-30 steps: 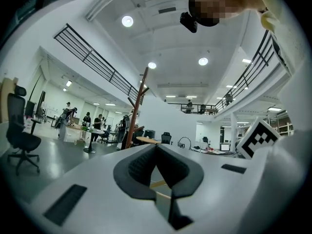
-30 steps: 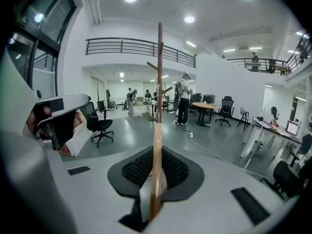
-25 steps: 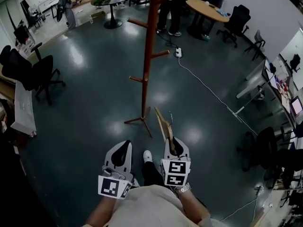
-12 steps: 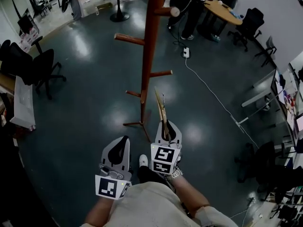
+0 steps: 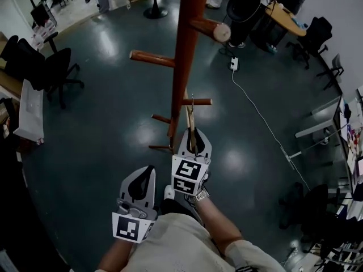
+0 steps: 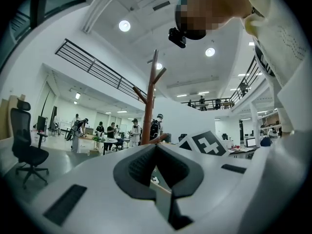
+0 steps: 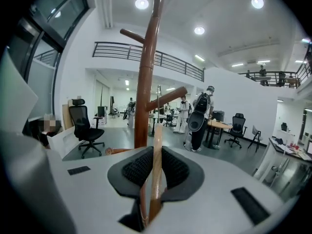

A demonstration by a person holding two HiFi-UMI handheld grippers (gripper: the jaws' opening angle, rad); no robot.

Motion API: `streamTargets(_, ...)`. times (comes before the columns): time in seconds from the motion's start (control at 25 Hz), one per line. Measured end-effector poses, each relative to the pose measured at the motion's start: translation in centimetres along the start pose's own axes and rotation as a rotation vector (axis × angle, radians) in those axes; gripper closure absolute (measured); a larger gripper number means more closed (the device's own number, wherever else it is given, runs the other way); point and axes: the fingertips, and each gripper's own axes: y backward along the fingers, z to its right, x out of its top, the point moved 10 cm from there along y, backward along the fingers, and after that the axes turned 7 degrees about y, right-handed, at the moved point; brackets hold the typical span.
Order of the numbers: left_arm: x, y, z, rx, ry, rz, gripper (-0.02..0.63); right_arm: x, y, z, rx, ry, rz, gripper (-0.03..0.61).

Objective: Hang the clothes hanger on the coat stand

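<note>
The brown wooden coat stand [image 5: 182, 61] rises just ahead of me, with pegs to the left [image 5: 151, 58], upper right [image 5: 211, 29] and a low short peg [image 5: 198, 101]. My right gripper [image 5: 194, 136] is shut on the wooden clothes hanger [image 5: 188, 117], held edge-on with its wire hook up next to the low peg. In the right gripper view the hanger [image 7: 157, 155] stands upright between the pads, and the stand [image 7: 145, 87] is close behind it. My left gripper [image 5: 146, 175] hangs lower left, shut with nothing in it. The stand [image 6: 149, 106] also shows in the left gripper view.
The stand's feet [image 5: 160, 147] rest on dark glossy floor. A black office chair [image 5: 54, 72] and a white desk [image 5: 31, 109] stand to the left. A white cable [image 5: 266, 129] runs across the floor on the right. People stand near round tables [image 5: 286, 18] at the back.
I have come closer to the stand. My right gripper has carried the hanger up and forward to beside the low peg. The left gripper has stayed low.
</note>
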Motion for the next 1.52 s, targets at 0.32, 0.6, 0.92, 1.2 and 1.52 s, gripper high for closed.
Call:
streamTargets(0.32, -0.6, -1.0, -0.7, 0.078, -0.015, -0.023, 0.601, -1.0, -3.2, -1.6, 0.031, 0.032, -0.03, 0.509)
streamTargets(0.6, -0.7, -0.7, -2.3, 0.115, -0.031, -0.014, 0.601, -1.1, -3.8, -2.7, -0.01, 0.047, -0.014, 0.509)
streamTargets(0.92, -0.6, 0.0, -2.0, 0.138, -0.014, -0.017, 0.601, -0.3, -2.9, -2.4, -0.011, 0.075, 0.072, 0.508)
streamTargets(1.2, -0.9, 1.8, -2.2, 0.134, -0.003, -0.001, 0.601, -0.8, -0.3, -2.4, -0.023, 0.088, 0.109, 0.508)
streamTargets(1.52, -1.2, 3.4, -1.3, 0.046, -0.04, -0.006, 0.601, -1.8, 6.9, -1.8, 0.116, 0.007, 0.106, 0.509)
